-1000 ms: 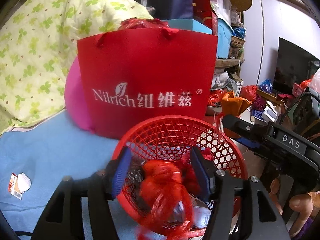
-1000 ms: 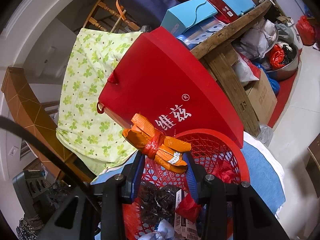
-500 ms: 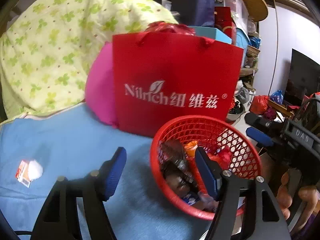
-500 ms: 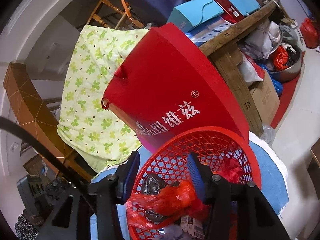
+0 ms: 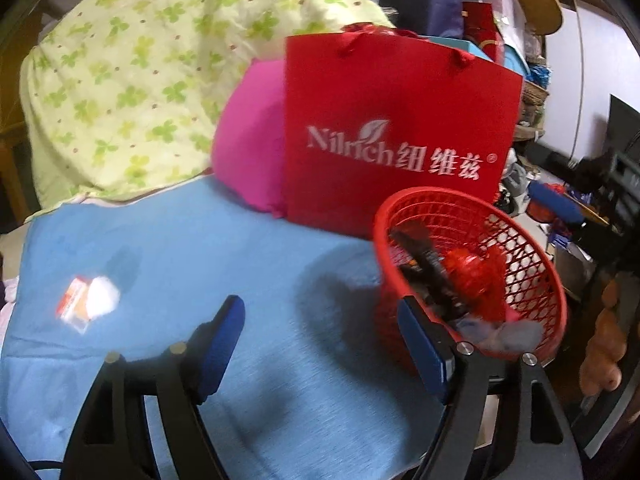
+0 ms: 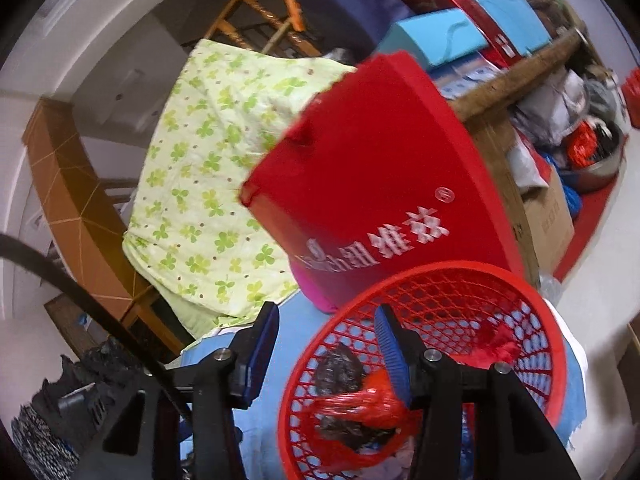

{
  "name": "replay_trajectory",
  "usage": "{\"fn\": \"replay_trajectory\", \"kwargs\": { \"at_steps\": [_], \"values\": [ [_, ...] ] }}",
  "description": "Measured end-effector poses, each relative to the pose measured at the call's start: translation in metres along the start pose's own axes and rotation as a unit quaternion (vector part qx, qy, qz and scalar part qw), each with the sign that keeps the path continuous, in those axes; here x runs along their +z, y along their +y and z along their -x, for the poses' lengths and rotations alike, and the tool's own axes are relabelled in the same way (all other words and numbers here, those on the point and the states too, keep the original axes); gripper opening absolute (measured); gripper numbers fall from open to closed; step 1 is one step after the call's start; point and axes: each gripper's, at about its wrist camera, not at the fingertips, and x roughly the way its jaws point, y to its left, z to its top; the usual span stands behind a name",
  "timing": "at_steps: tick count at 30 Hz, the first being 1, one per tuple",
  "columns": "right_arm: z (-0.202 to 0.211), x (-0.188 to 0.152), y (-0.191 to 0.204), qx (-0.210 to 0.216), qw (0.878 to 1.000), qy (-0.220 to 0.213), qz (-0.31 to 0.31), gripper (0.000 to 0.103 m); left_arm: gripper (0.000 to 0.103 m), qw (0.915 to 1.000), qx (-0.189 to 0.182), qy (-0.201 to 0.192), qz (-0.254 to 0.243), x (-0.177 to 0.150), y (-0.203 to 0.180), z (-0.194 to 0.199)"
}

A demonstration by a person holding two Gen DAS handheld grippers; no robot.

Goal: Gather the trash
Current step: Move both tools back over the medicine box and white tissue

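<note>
One scrap is left outside the basket: a small white wad with an orange-and-white label stuck to it, lying flat on the blue cloth at the far left of the left wrist view, well apart from the basket. It is blurred; its long axis seems to run from lower left to upper right, label end nearer the camera.

The one red mesh basket stands upright on the right edge of the cloth, just in front of one red paper bag with white lettering. Inside the basket lie a crumpled red plastic bag, dark wrappers and pale paper; the pieces overlap too much to count.

The left gripper hovers over bare cloth between scrap and basket, its jaws opening with nothing between them. The right gripper straddles the basket's near rim, jaws apart and empty: one finger outside, one inside.

Behind the bag sit one pink cushion and one green clover-print quilt.
</note>
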Motion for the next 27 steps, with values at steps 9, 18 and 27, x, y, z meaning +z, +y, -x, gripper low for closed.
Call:
{"fn": "replay_trajectory", "kwargs": {
  "at_steps": [9,18,27],
  "values": [
    [-0.005,-0.013,0.046,0.033,0.997,-0.016,0.062,0.056,0.079,0.9981,0.057,0.009,0.021,-0.021,0.035,0.009],
    [-0.023,-0.039,0.095,0.069,0.99,0.002,0.127,0.058,0.079,0.9925,0.116,0.014,0.036,-0.034,0.072,0.019],
    [-0.056,-0.07,0.133,0.092,0.982,0.052,0.155,0.061,0.079,0.9789,0.195,0.022,0.057,-0.046,0.12,0.034]
  ]
}}
